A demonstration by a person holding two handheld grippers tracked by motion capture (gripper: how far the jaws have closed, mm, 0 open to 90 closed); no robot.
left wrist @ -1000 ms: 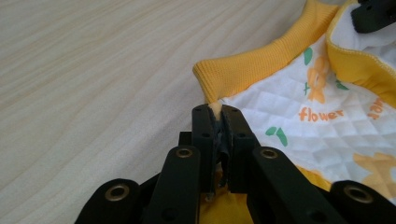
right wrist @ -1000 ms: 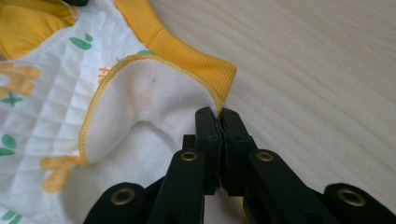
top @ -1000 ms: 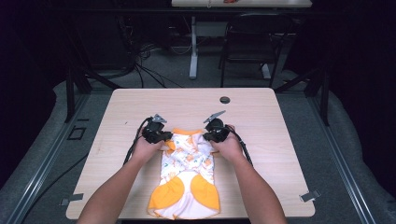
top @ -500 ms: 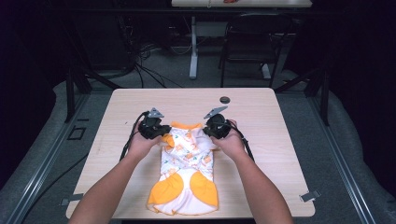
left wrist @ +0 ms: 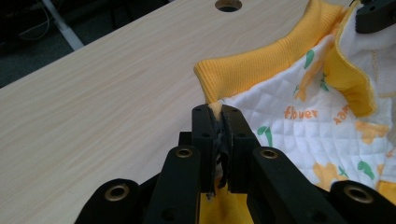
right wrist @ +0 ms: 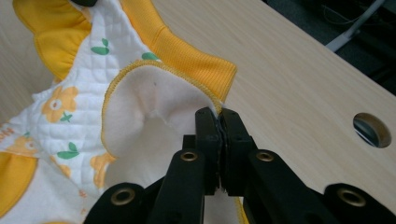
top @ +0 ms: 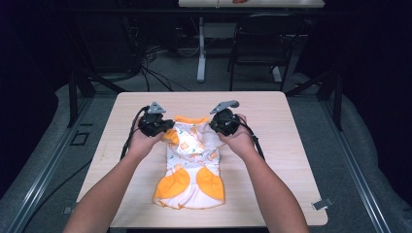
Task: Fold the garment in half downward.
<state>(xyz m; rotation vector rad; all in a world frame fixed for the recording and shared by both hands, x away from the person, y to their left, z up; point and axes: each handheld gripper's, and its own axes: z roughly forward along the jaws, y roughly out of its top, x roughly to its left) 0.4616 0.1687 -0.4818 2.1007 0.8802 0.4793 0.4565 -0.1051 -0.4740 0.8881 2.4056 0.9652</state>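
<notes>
A small white quilted garment [top: 192,165] with orange flowers and orange trim lies on the wooden table [top: 282,145], its far end lifted off the top. My left gripper [top: 164,127] is shut on the garment's left corner [left wrist: 215,109], where the orange ribbed band [left wrist: 261,63] begins. My right gripper [top: 217,125] is shut on the opposite corner [right wrist: 217,112], beside a yellow-stitched opening [right wrist: 154,112] that shows the plain white lining. The near end with two orange patches [top: 189,183] rests on the table.
A round cable hole [top: 233,103] sits in the table near its far edge, also in the right gripper view [right wrist: 372,129]. A chair [top: 257,43] and a table leg [top: 200,48] stand on the floor beyond. Bare wood lies to either side of the garment.
Both grippers have risen and moved toward the far edge, taking the garment's top end with them. The cloth now stretches longer along the table.
</notes>
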